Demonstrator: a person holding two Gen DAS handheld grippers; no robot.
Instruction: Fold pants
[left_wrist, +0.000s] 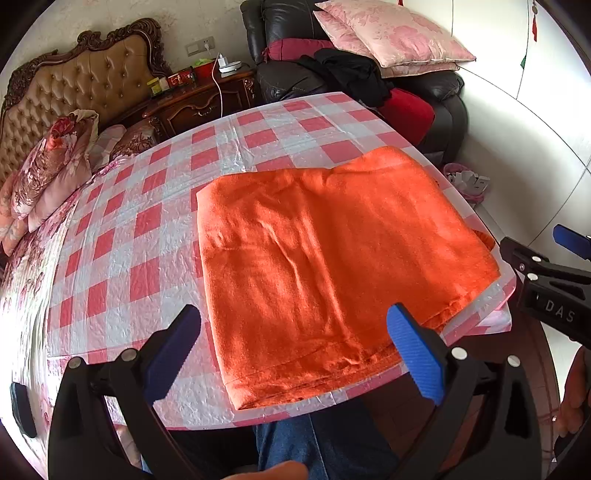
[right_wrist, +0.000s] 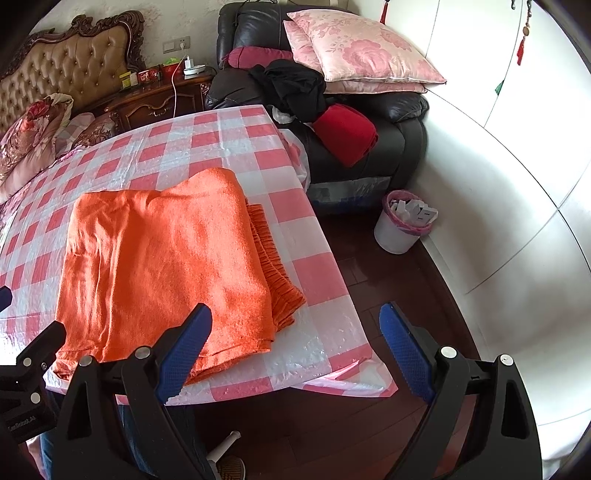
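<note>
On the red-and-white checked plastic tablecloth (left_wrist: 155, 221), toward its near right corner, lie the orange fleecy pants (left_wrist: 332, 266), folded into a flat rectangular stack w/ a ribbed waistband edge poking out on the stack's right side in the right wrist view. Left gripper (left_wrist: 293, 350), black frame w/ blue ribbed pads, hovers over the near edge of the pants; jaws spread wide, nothing btwn them, not touching the fabric as far as I can tell. Right gripper (right_wrist: 295, 350), same build, sits off the near right corner of the pants; jaws wide apart too, gripping nothing, left pad over the stack's near edge, right pad over the dark wood floor (right_wrist: 369, 273). Beyond the pants: black leather armchair (right_wrist: 402, 122) piled w/ pink floral cushions (right_wrist: 362, 48). Right of the pants, on the floor, a white waste bin w/ pink liner (right_wrist: 400, 221).
</note>
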